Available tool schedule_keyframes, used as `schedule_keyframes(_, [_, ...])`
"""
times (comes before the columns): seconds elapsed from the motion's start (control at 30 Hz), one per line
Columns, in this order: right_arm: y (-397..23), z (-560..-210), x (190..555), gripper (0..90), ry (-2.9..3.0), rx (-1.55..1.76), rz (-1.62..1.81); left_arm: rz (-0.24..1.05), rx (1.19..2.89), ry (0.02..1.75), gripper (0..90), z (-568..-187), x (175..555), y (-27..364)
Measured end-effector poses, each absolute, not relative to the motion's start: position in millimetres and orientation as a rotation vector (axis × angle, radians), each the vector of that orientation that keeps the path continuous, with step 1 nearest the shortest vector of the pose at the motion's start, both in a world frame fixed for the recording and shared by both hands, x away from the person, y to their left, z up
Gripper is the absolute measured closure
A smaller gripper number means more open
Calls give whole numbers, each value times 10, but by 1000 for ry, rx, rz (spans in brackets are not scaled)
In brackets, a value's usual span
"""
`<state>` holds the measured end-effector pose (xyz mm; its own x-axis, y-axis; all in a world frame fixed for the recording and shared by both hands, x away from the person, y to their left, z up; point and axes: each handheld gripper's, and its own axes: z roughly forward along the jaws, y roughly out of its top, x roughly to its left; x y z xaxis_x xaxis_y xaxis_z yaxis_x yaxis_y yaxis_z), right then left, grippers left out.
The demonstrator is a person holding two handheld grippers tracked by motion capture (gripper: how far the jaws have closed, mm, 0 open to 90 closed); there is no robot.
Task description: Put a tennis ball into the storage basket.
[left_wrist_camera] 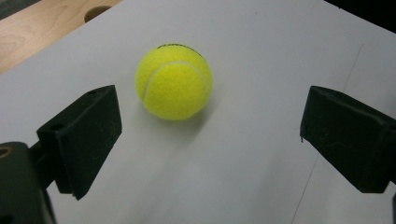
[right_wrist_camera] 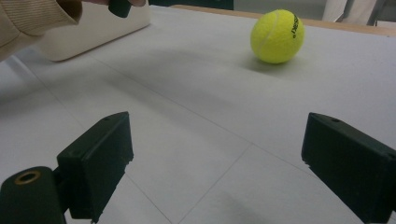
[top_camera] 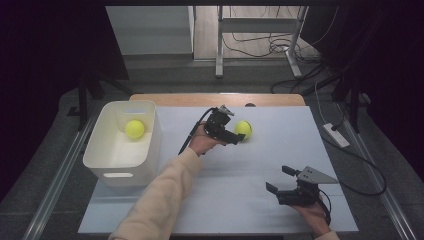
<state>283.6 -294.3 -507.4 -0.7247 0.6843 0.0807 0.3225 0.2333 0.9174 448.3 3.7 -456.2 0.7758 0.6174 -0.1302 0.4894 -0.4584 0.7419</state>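
Hovering the left gripper over the tennis ball lying loose on the white table sheet, toward the far middle of the table. Holding its jaws wide, one on each side of the ball but short of it, with the ball sitting nearer one jaw than the other and touching neither.

Judging by the second ball already lying in the white bin at the left: most likely gathering balls into that bin, with the grasp on this one not yet made. Calling next for pushing forward until the ball sits squarely between the jaws, centring it, then closing gently, since a round ball on a smooth sheet may roll off at a glancing touch from one jaw.

Resting the right gripper near the front right of the table, well apart from the ball, jaws spread wide and holding nothing.

Seeing nothing lying on the sheet between ball and bin, so probably needing just a lift high enough to pass over the bin's near wall. Noting the cream sleeve stretching across the sheet beside the bin, a strip of bare wood along the far edge behind the ball, and cables and a power strip on the floor beyond, well clear of the work.
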Motion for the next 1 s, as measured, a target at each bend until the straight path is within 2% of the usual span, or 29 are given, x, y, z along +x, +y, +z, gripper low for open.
schedule_keyframes(1.0, [-2953,-5086,2844,89,2176,934,1487,188,2147,836,65,-4710,4677,-96])
